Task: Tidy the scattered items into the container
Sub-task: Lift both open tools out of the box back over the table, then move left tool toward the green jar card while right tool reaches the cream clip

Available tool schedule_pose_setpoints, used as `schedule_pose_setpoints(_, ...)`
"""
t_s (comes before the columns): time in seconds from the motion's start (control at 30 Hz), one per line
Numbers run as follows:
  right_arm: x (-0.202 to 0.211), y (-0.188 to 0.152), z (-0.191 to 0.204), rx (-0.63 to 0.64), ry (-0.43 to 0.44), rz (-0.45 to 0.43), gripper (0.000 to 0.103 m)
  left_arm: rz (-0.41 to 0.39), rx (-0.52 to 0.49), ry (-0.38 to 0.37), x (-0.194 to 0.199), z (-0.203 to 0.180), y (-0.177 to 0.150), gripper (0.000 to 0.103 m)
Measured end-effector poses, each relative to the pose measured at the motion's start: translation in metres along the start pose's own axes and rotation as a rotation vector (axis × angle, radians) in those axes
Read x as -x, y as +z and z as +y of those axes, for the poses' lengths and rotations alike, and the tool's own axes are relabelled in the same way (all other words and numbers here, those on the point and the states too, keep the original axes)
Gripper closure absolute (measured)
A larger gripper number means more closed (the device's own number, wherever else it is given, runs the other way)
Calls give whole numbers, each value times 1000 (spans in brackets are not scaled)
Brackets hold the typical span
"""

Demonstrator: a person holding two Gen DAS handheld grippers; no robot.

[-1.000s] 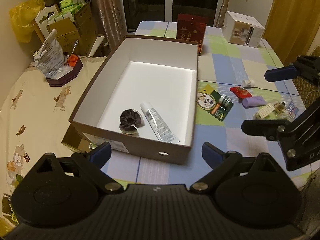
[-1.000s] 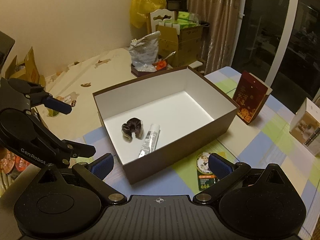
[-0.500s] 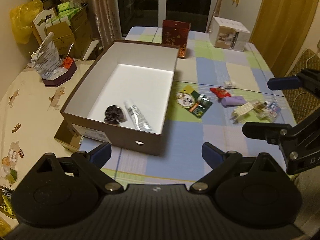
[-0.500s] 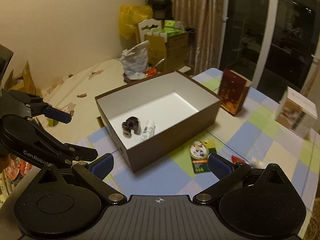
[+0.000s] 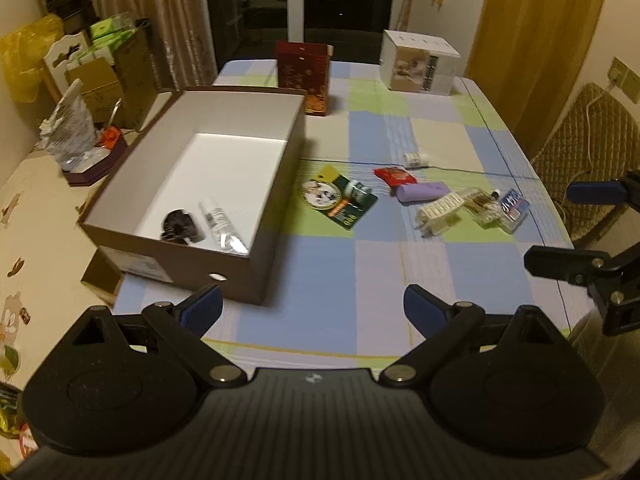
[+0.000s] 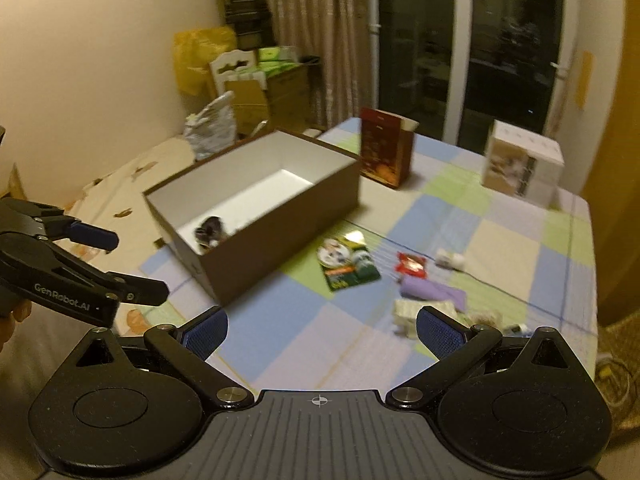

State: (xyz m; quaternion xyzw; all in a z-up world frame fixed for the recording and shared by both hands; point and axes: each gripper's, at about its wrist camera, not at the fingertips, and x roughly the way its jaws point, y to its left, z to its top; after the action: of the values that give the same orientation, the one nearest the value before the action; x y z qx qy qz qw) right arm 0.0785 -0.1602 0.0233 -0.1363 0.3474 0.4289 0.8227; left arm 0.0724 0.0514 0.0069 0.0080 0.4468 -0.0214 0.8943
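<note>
Checked cloth in blue, green and cream covers the table in front of you, with dark glass doors and curtains behind. Your left gripper hovers above the near edge, its blue pads spread wide with nothing between them. The brown box sits ahead and to its left, holding a dark scrunchie and a clear tube side by side at the near end. Your right gripper is likewise agape and empty. The scattered items lie well ahead of both claws, right of the box: a green card pack, a red packet, a purple roll, a small white bottle, and clear boxes beside a blue packet.
</note>
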Motion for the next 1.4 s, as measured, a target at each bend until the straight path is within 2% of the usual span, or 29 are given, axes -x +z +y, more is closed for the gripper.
schedule_pose_setpoints(0.17,-12,-16,-34,-73,-46,30,0,4,-5,-41,-30,-15,0,7)
schedule_pose_setpoints(0.3,-29,-29,-62,-129,-88,50,0,43,-15,-76,-65,-27,3,8)
schedule_pose_setpoints(0.57,-65,-41,-103,-228,-88,100,0,95,-79,-84,-125,-45,14,8)
schedule_pose_setpoints(0.77,-97,-35,-119,-249,-70,125,0,116,-112,-77,-154,-42,27,8)
schedule_pose_setpoints(1.03,-146,-23,-134,-218,-28,154,0,142,-208,-112,-196,-51,47,8)
schedule_pose_setpoints(1.4,-200,-17,-149,-175,-8,179,0,221,-191,-106,-246,-42,49,9)
